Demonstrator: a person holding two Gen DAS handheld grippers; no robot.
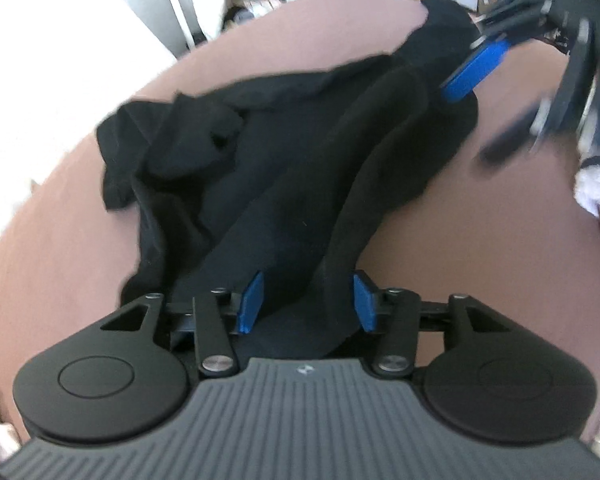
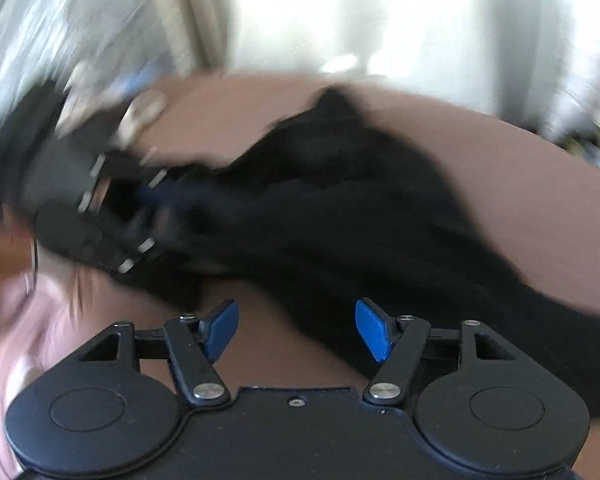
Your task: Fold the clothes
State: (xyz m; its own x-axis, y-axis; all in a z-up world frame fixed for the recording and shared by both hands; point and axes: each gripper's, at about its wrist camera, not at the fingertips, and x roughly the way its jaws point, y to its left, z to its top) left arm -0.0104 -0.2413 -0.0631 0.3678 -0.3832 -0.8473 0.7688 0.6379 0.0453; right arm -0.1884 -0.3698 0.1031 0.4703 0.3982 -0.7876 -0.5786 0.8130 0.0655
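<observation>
Left tool [image 1: 306,300] has its blue pads spread wide, but a thick band of the black garment [image 1: 284,184] runs between them and back under the tool body. Neither pad visibly presses the cloth, so I read it as released around the fabric, not clamped.

Right tool [image 2: 296,330] also has its pads spread, with bare brown surface in the gap. Garment edge sits just to the right of its right pad, not between the pads. The left wrist view shows one blue pad of that tool at the far right end of the garment, touching or just over it; blur hides which.

Garment position: on the brown worktop [image 1: 480,240], stretched as a rumpled strip from the near centre at your left tool to the far right. A loose bunched flap sticks out on the left side.

Progress, my read:
- No flat rectangle, no clean edges, and ridges run lengthwise.
- It could be a partly gathered lengthwise fold or a raw heap being spread; the frames fit both.
- The left flap isn't aligned with anything.
- A tidy folded stack isn't there, so squaring and final folds remain.

Right wrist view is heavily motion-blurred, so treat its detail as weak.
</observation>
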